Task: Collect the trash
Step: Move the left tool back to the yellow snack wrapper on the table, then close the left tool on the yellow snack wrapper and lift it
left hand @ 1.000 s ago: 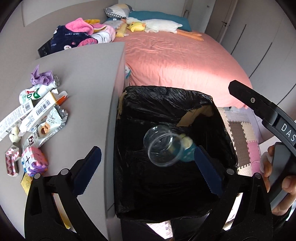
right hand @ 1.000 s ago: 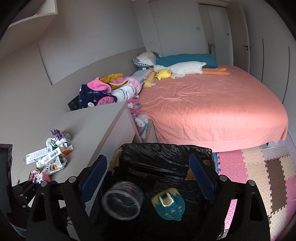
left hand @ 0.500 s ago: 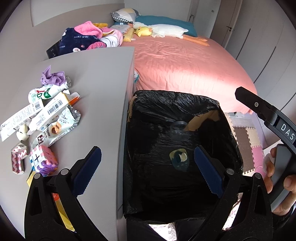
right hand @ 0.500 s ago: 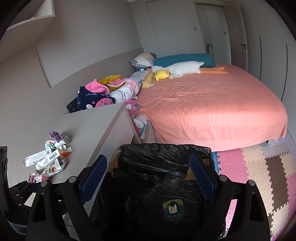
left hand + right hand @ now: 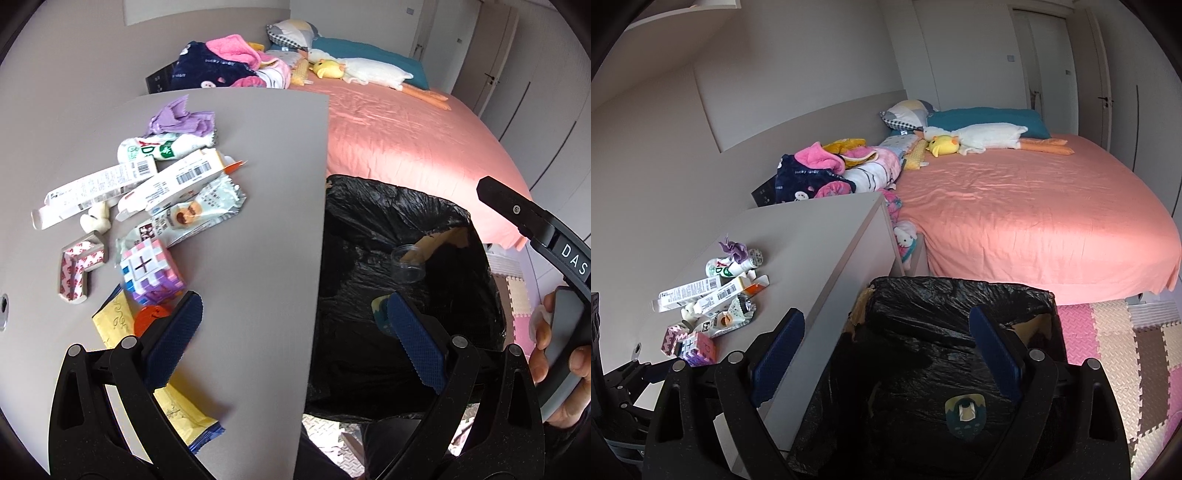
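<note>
**Both grippers empty, litter waiting beside the bin**

The likeliest slip from here is a thin wrapper [image 5: 201,214] sliding flat on the desk [image 5: 266,155] instead of lifting, or the toy cube [image 5: 151,269] (probably not rubbish) being swept up with it.

The left gripper [image 5: 295,332] has its jaws spread with nothing between them, straddling the desk edge next to the black-lined bin [image 5: 399,206]. The right gripper [image 5: 886,343] is likewise spread and empty, over the bin. The litter lies on the desk, left of the bin, ahead of the left gripper's left finger. A clear cup [image 5: 408,264] seems to rest inside the bin.
</note>
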Demonstrator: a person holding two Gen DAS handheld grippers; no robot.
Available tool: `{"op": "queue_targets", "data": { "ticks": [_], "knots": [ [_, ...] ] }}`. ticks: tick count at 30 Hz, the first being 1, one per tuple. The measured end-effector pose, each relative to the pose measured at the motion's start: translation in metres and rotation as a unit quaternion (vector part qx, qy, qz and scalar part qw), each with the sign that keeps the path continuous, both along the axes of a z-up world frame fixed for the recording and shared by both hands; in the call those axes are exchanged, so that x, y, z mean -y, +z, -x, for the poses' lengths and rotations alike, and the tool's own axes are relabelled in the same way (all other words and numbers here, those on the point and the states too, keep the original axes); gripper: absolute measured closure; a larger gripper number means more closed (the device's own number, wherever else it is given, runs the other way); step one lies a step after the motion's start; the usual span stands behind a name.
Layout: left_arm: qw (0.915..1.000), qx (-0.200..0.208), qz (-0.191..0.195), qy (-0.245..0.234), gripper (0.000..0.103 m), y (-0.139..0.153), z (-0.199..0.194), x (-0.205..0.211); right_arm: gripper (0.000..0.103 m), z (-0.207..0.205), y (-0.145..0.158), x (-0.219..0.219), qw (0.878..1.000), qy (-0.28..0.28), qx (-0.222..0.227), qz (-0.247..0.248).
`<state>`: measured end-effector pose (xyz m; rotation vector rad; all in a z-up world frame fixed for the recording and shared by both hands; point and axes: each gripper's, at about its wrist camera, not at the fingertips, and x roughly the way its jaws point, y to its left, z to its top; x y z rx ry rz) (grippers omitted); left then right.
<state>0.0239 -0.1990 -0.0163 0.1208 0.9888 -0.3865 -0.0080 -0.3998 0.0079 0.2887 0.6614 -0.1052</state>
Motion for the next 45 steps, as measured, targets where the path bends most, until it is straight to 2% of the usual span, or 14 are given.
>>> {"op": "queue_targets", "data": {
  "ticks": [6, 16, 24, 26, 28, 31, 39, 41, 43, 45],
  "knots": [
    [0.9993, -0.007, 0.003, 0.037, 0.006, -0.006, 0.004, -0.036, 0.013, -0.005, -0.001, -0.028, 1.000, 0.027, -0.002, 0.000],
    [0.9952, -0.023, -0.017, 0.094, 0.006, -0.024, 0.014, -0.088, 0.013, -0.011, -0.004, -0.076, 0.997, 0.081, 0.004, -0.012],
    [0.9908, -0.029, -0.025, 0.130, 0.007, -0.039, 0.009, -0.105, 0.013, -0.011, -0.006, -0.107, 0.993, 0.120, 0.003, -0.003],
    [0.9899, -0.029, -0.031, 0.135, 0.011, -0.042, 0.009, -0.107, 0.013, -0.011, -0.008, -0.113, 0.991, 0.132, 0.000, -0.001],
    [0.9888, -0.040, -0.031, 0.140, 0.022, -0.047, 0.007, -0.111, 0.013, -0.011, -0.011, -0.119, 0.990, 0.140, -0.003, 0.001],
    [0.9878, -0.038, -0.040, 0.145, 0.029, -0.052, 0.008, -0.115, 0.013, -0.012, -0.013, -0.129, 0.988, 0.153, -0.006, 0.004],
    [0.9885, -0.010, -0.053, 0.141, 0.032, -0.052, 0.009, -0.132, 0.026, -0.014, -0.018, -0.149, 0.984, 0.180, -0.015, 0.009],
    [0.9872, -0.006, -0.043, 0.154, 0.041, -0.051, 0.009, -0.143, 0.027, -0.014, -0.020, -0.155, 0.982, 0.187, -0.017, 0.011],
    [0.9854, 0.000, -0.040, 0.166, 0.065, -0.049, 0.010, -0.153, 0.027, -0.015, -0.023, -0.161, 0.981, 0.195, -0.021, 0.013],
    [0.9849, -0.001, -0.020, 0.172, 0.072, -0.047, 0.011, -0.163, 0.027, -0.015, -0.027, -0.168, 0.979, 0.204, -0.024, 0.012]
  ]
}}
